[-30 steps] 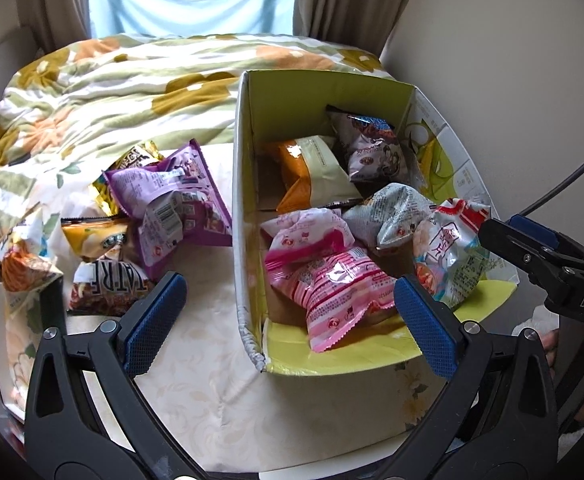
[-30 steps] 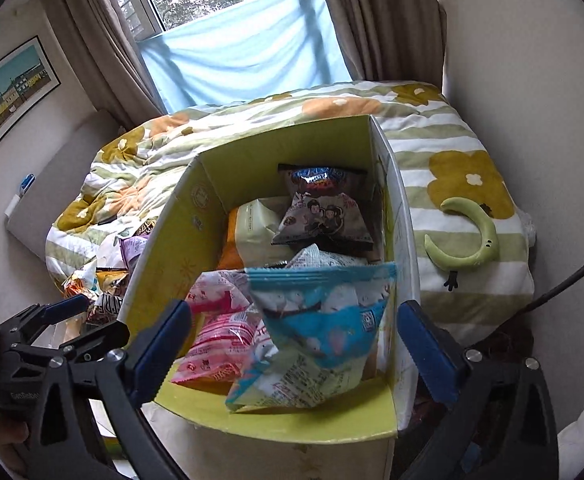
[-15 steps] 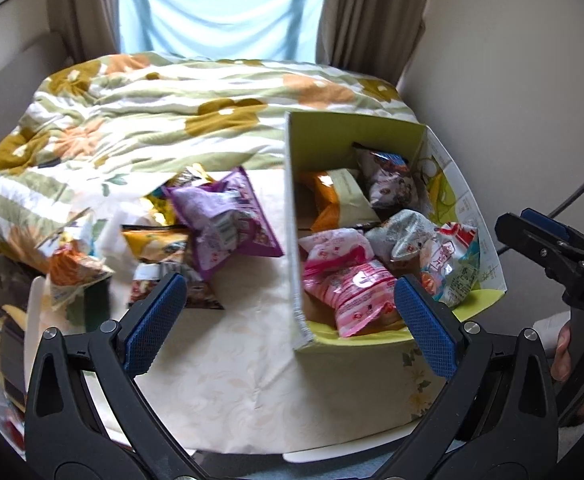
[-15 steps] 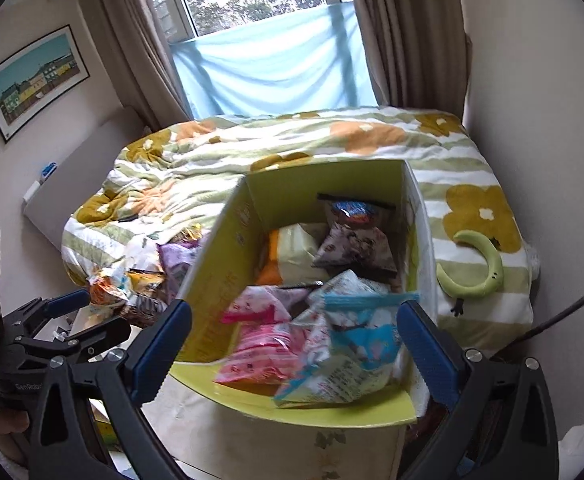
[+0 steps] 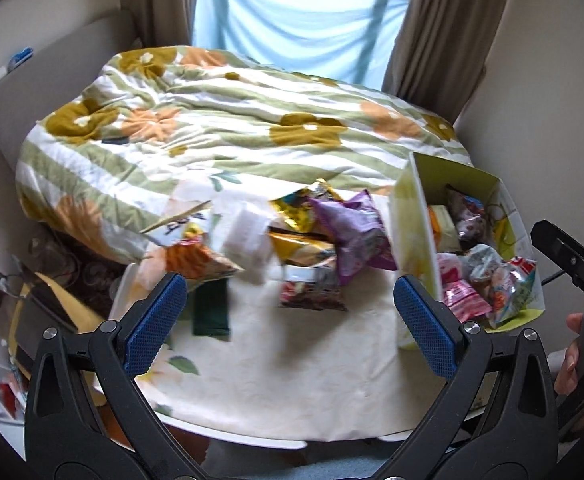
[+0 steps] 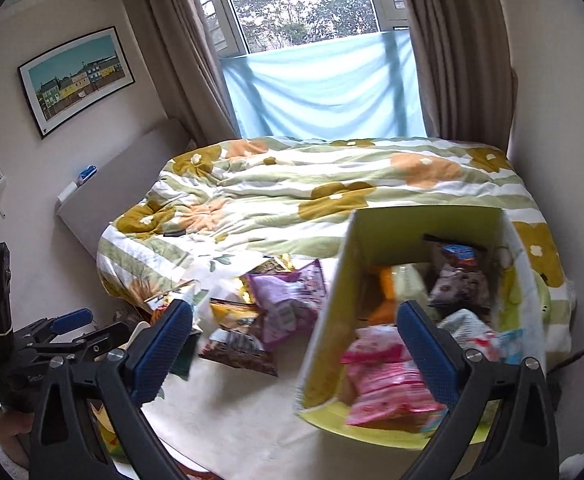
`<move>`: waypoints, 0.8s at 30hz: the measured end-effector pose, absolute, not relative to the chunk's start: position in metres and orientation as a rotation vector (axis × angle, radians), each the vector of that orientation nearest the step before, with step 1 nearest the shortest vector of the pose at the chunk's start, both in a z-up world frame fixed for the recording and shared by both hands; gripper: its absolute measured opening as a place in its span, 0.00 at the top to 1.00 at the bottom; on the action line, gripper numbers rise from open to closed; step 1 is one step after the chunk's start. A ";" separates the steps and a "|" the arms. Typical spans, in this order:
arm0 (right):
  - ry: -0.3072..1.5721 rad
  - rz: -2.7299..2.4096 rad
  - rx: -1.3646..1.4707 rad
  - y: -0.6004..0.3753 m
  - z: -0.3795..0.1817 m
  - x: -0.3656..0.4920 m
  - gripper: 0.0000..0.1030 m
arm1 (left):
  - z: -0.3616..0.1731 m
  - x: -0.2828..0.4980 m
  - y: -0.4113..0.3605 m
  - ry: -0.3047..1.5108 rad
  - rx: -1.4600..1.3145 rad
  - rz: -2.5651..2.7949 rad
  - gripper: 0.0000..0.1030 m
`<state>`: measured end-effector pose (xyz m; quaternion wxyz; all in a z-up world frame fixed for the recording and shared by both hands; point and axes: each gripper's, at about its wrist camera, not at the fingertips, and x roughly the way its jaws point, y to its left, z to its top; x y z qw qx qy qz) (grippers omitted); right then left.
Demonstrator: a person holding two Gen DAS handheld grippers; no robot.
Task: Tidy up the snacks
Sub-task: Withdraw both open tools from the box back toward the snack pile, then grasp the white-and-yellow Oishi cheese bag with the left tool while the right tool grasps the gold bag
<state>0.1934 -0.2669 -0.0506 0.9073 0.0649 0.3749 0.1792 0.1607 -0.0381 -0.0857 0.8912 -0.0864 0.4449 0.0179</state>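
**Snacks: part boxed, part loose on table**

Yellow-green cardboard box (image 6: pixel 333 320) on table's right side, open-topped, holding pink packets (image 6: pixel 379 380), an orange pack and a dark cartoon-print bag (image 6: pixel 459 284). Just left of box: loose heap with purple bag (image 5: pixel 355 232), gold packets, brown pack (image 5: pixel 311 294). Cream floral tablecloth (image 5: pixel 292 372) beneath. Left gripper (image 5: pixel 288 330) spread wide, empty, above cloth. Right gripper (image 6: pixel 295 352) likewise spread, empty, over box's near left wall. Floral duvet (image 6: pixel 311 188) beyond.

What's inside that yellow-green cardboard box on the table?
The box holds snack packets: pink ones at the front, an orange-and-cream bag and a dark cartoon-printed bag at the back. Whatever lies beneath them, and the box floor, is covered.
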 end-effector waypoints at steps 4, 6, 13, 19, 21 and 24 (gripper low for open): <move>0.796 0.359 0.139 -0.223 -0.061 0.197 0.01 | -0.096 0.169 0.008 0.952 -0.188 0.040 0.01; 0.809 0.343 0.140 -0.204 -0.068 0.199 0.01 | -0.105 0.176 0.032 0.970 -0.200 0.040 0.01; 0.883 0.261 0.135 -0.145 -0.108 0.214 0.01 | -0.147 0.210 0.094 1.044 -0.268 0.011 0.01; 0.939 0.172 0.140 -0.114 -0.146 0.226 0.01 | -0.190 0.248 0.113 1.115 -0.279 -0.057 0.01; 0.948 0.142 0.124 -0.106 -0.157 0.229 0.01 | -0.207 0.261 0.113 1.151 -0.289 -0.078 0.01; 0.969 0.110 0.104 -0.094 -0.173 0.233 0.01 | -0.230 0.274 0.112 1.185 -0.300 -0.090 0.01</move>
